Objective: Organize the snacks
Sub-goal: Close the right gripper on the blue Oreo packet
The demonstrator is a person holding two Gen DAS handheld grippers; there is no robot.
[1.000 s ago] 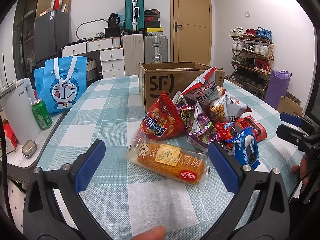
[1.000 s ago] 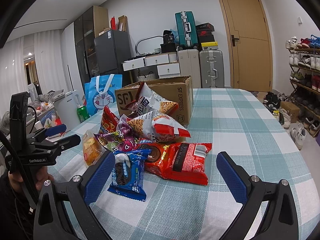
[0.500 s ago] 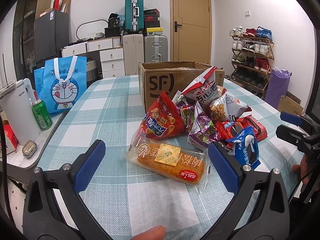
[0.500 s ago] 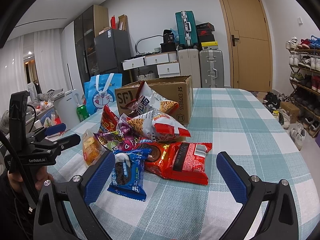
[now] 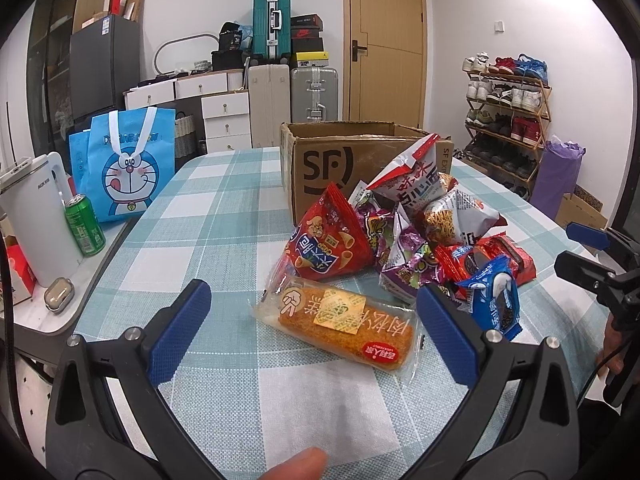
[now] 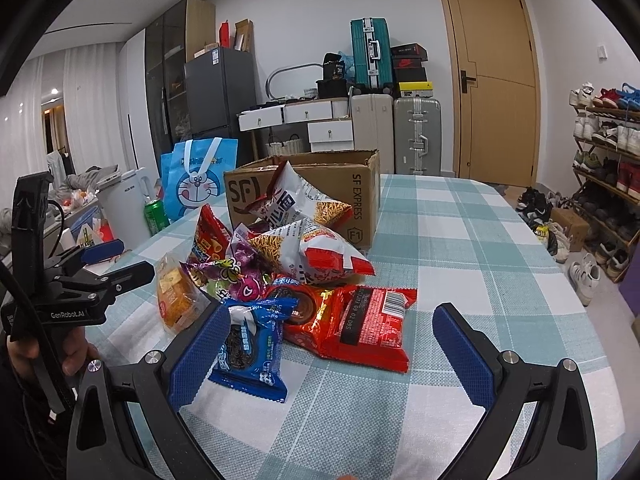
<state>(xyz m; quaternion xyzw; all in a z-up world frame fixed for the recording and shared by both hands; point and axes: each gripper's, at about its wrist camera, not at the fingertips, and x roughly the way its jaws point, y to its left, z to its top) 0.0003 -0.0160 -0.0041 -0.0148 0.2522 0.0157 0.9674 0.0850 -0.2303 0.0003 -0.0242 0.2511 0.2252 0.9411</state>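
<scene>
Checked teal-and-white cloth on counter (image 5: pixel 224 208), snack packets (image 6: pixel 304 248) heaped against open cardboard box (image 5: pixel 360 160), bread packet (image 5: pixel 344 324) nearest left gripper (image 5: pixel 312 328), blue cookie packet (image 6: pixel 250 348) by right gripper (image 6: pixel 332 352), both jaws spread, holding nothing.

The tablecloth (image 5: pixel 224 208) has a check pattern in teal and white. The cardboard box (image 5: pixel 320 168) is brown with black letters. The cone-snack bag (image 5: pixel 328 240) is red with a blue label. The cookie pack (image 6: pixel 250 350) is blue with a black cookie printed on it. The flat packet (image 6: pixel 368 326) is red with a black panel. The bread wrapper (image 5: pixel 344 324) is clear, with orange bread and a yellow sticker. The tote bag (image 5: pixel 128 164) is blue with a white cartoon face. The can (image 5: pixel 84 224) is green. Both grippers, the left gripper (image 5: pixel 314 330) and the right gripper (image 6: pixel 332 354), are black with blue pads.
</scene>
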